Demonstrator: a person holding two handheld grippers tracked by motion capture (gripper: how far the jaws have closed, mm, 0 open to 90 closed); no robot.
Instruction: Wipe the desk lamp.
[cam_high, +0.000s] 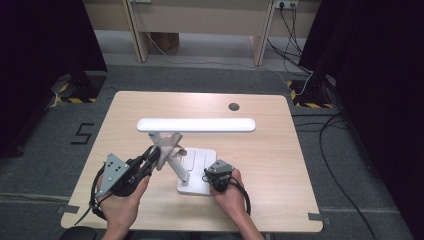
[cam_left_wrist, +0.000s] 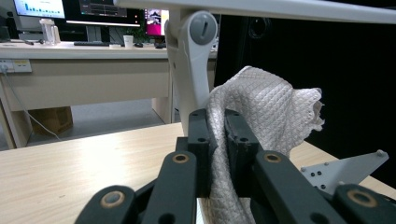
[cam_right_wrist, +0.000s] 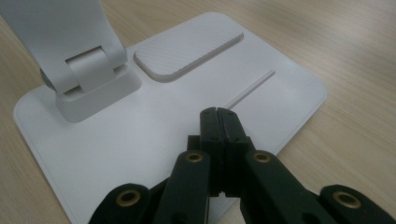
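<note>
Grey cloth (cam_left_wrist: 261, 100) clamped in left gripper (cam_left_wrist: 217, 123) jaws

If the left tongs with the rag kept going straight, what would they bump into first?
Probably the white desk lamp's slanted arm. The left tongs, shut on the pale quilted cloth, point right at it, just ahead; how near is unclear.
</note>
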